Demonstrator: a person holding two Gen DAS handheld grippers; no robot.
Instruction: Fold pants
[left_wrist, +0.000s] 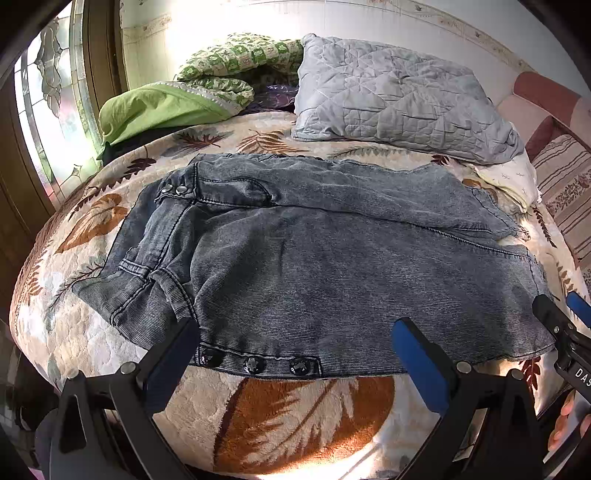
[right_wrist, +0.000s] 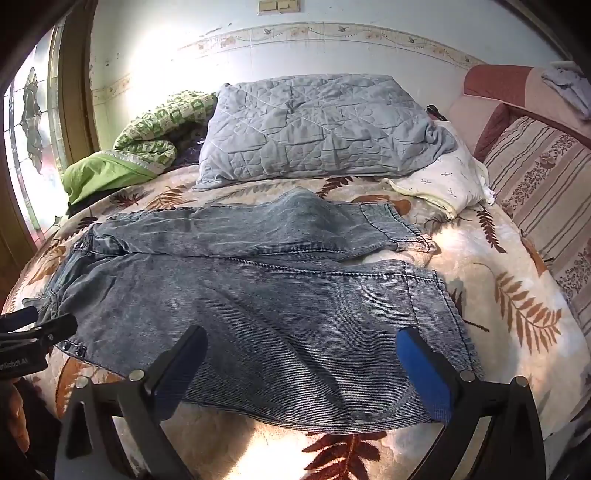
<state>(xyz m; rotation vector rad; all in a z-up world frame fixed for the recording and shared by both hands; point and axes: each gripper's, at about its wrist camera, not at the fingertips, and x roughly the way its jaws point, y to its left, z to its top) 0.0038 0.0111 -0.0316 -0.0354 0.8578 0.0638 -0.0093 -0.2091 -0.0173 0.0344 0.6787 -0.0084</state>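
Grey-blue denim pants (left_wrist: 332, 258) lie flat across the bed, waist to the left and both legs stretching right. My left gripper (left_wrist: 295, 339) is open over the near edge of the pants, by a strip with three dark buttons (left_wrist: 251, 363). Nothing is between its fingers. My right gripper (right_wrist: 303, 343) is open over the near leg (right_wrist: 258, 295), close to its hem (right_wrist: 454, 314), and holds nothing. Each gripper also shows at the edge of the other's view: the right gripper (left_wrist: 565, 310) and the left gripper (right_wrist: 40, 325).
The bed has a fuzzy leaf-print blanket (left_wrist: 288, 417). Behind the pants lie a grey quilted pillow (right_wrist: 314, 125), a green cloth bundle (right_wrist: 99, 173) and a small white pillow (right_wrist: 443, 181). A striped cushion (right_wrist: 546, 184) lines the right side. A window (left_wrist: 48, 110) is at the left.
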